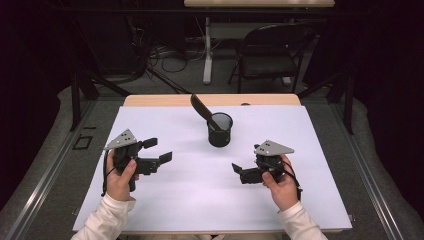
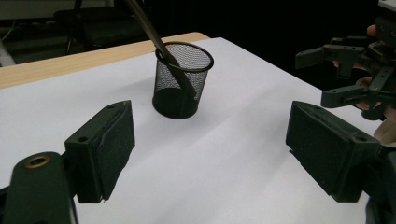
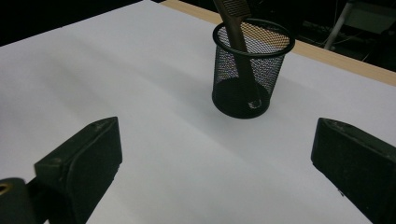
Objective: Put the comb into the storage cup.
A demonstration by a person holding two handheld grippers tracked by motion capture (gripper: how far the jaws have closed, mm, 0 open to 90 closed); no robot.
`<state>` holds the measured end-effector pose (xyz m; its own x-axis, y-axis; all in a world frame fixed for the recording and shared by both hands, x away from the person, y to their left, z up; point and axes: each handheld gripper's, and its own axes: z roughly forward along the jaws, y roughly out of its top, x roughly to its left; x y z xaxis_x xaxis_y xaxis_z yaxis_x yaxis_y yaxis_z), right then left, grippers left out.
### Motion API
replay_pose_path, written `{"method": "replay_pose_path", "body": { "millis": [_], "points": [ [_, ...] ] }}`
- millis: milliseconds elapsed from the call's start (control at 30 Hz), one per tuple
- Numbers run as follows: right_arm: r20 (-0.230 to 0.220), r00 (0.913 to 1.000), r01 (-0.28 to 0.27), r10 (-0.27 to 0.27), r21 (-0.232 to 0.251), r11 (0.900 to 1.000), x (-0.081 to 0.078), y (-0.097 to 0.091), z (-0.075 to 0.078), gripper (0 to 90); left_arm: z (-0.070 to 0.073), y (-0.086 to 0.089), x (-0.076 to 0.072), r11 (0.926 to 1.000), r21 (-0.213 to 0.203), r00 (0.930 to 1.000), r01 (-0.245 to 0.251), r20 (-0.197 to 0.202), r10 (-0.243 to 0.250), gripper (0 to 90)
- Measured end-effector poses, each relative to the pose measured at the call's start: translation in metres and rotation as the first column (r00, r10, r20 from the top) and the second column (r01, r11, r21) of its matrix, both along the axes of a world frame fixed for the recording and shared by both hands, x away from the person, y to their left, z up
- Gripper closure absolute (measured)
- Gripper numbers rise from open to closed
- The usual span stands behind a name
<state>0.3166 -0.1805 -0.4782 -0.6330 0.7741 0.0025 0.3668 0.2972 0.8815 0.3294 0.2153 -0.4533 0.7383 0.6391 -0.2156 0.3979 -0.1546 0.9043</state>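
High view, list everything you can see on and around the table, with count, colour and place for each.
Round black wire-mesh cup: one, black, upright on the white sheet, toward the far middle.
Dark brown comb-like tool: one, dark brown, standing in the mesh cup, leaning to the far left over its rim.
White sheet: one, white, covering most of the tabletop.
Light wooden table: one, pale wood, bare strip along the far edge.
Black folding chair: one, black, on the floor beyond the table.
Left gripper: one, black with grey plate, above the sheet at left, jaws open, holding nothing.
Right gripper: one, black with grey plate, at right, jaws open, holding nothing.
Hands: two, in white sleeves, near edge.
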Motion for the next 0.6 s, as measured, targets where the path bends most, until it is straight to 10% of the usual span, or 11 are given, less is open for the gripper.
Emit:
{"method": "replay_pose_path", "body": {
  "millis": [600],
  "points": [
    [-0.002, 0.9977, 0.068, -0.068, 0.023, 0.9974, -0.013, -0.029, -0.001, 1.7, -0.022, 0.02, -0.009, 0.9982, -0.008, 0.9981, -0.06, 0.012, 0.06, 16.1]
  ]
}}
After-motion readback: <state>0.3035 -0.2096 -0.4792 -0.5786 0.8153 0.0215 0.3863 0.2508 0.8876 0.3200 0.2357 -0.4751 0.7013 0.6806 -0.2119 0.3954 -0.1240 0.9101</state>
